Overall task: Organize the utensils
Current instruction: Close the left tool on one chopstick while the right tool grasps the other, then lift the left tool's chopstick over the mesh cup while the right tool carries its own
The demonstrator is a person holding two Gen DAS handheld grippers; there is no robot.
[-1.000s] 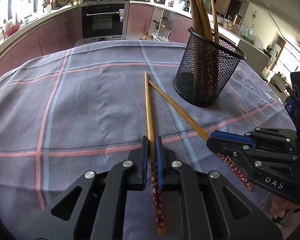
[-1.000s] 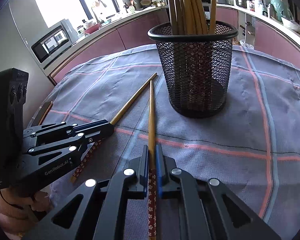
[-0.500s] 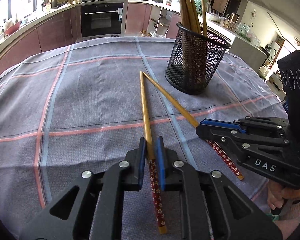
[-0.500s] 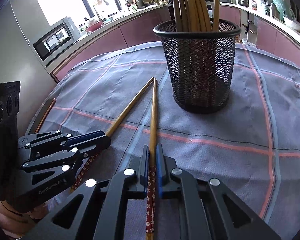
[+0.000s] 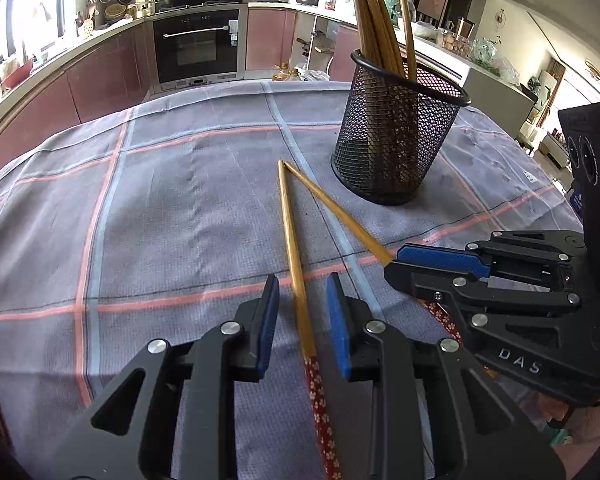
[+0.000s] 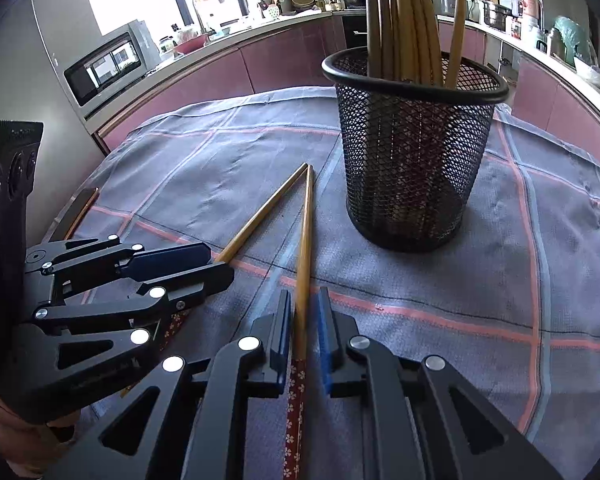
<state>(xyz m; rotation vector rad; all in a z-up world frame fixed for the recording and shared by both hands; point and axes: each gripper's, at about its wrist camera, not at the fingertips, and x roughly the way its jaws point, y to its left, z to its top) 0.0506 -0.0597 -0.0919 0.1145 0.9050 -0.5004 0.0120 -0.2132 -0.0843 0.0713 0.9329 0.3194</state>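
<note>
Two wooden chopsticks with red flowered ends lie on the grey checked tablecloth, tips meeting in a V near a black mesh holder (image 5: 396, 136) full of chopsticks. My left gripper (image 5: 303, 312) is open, its blue pads either side of the left chopstick (image 5: 294, 252) without touching it. My right gripper (image 6: 304, 320) is open a little around the other chopstick (image 6: 305, 240), pads just off it. Each gripper shows in the other's view: the right one (image 5: 404, 264) and the left one (image 6: 216, 264). The holder also shows in the right wrist view (image 6: 412, 152).
The tablecloth (image 5: 180, 208) covers a round table. A dark flat object (image 6: 76, 212) lies at the table's left edge in the right wrist view. Kitchen counters, an oven (image 5: 198, 44) and a microwave (image 6: 108, 64) stand behind.
Both grippers were shut on their chopsticks and have opened, the left wide, the right slightly. Both chopsticks now lie on the cloth.
</note>
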